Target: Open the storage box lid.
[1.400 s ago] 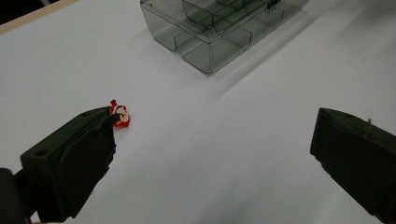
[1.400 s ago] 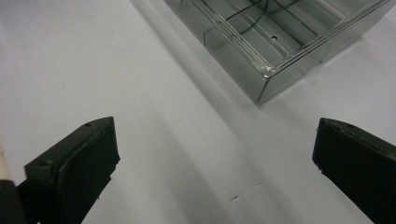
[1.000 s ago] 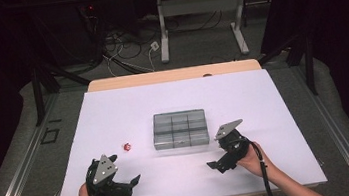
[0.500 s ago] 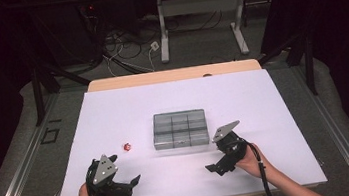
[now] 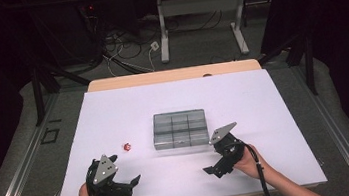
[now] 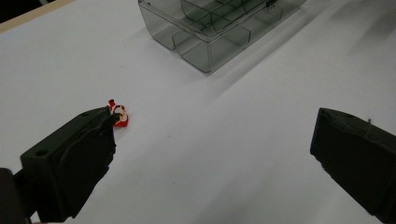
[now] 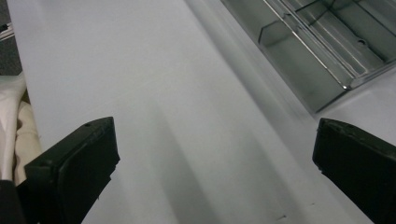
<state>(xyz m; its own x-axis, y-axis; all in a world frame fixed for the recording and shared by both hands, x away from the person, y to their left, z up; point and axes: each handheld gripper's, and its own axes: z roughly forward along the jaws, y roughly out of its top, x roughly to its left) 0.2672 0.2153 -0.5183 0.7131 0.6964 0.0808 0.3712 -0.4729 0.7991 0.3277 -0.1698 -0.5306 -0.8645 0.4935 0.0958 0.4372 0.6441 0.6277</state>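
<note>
I hold my left gripper [image 5: 133, 182] low near the table's [image 5: 263, 102] front-left corner, jaws spread and empty, aimed so the small red figure [image 6: 119, 115] sits just past one jaw, ready for a pick. The figure lies left of the compartment box [image 5: 180, 128] at mid-table. My right gripper [image 5: 210, 170] waits gaping and empty near the front edge.

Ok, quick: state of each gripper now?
Left gripper: open, holding nothing; small red figure lies by one finger.
Right gripper: open, empty.
</note>
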